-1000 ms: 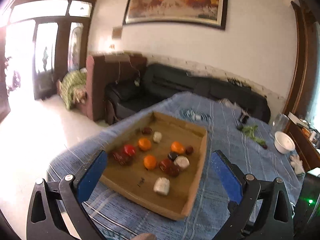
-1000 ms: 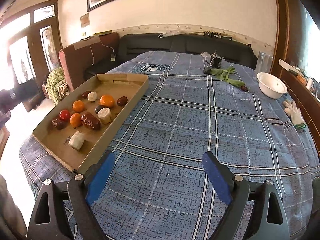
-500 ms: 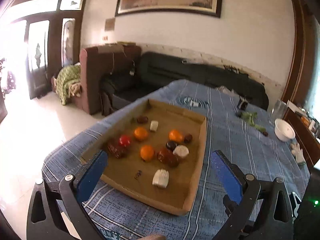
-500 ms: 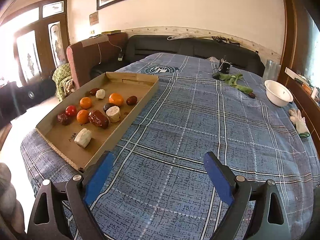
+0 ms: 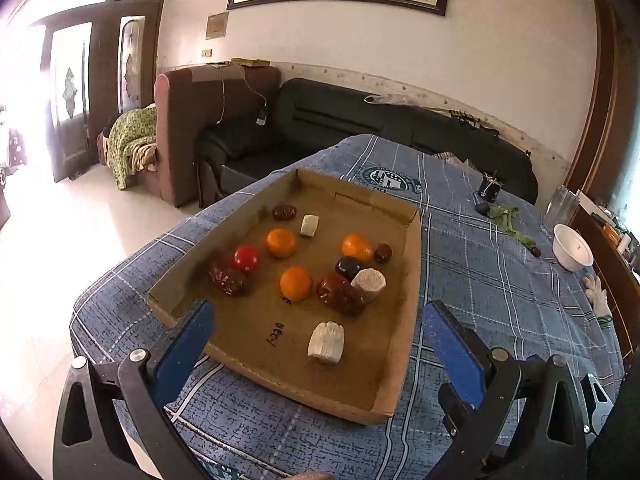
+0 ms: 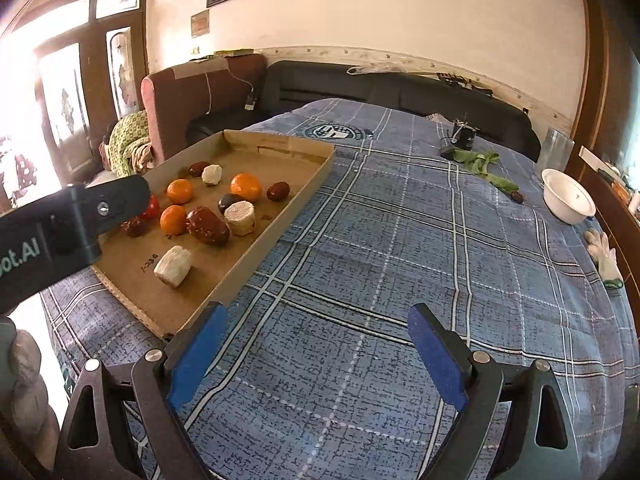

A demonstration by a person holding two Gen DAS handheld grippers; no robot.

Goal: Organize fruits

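Observation:
A shallow cardboard tray [image 5: 404, 320] lies on the blue plaid table and shows in the right wrist view too [image 6: 276, 224]. It holds three oranges [image 5: 296, 283], a red tomato [image 5: 246, 257], several dark red dates [image 5: 340, 298] and three white chunks [image 5: 326, 343]. My left gripper [image 5: 318, 338] is open and empty, above the tray's near end. My right gripper [image 6: 318, 350] is open and empty over bare cloth right of the tray. The left gripper's black body [image 6: 60, 224] shows at the left of the right wrist view.
A white bowl [image 6: 568, 196] stands at the table's far right, with a white glove [image 6: 604, 256] near it. Green leaves [image 6: 484, 166], a small dark item [image 6: 464, 138] and a clear glass [image 6: 554, 150] are at the far end. Sofas stand beyond the table.
Both grippers have moved forward toward the tray. The left gripper's body has come into the right wrist view. Both stay open.

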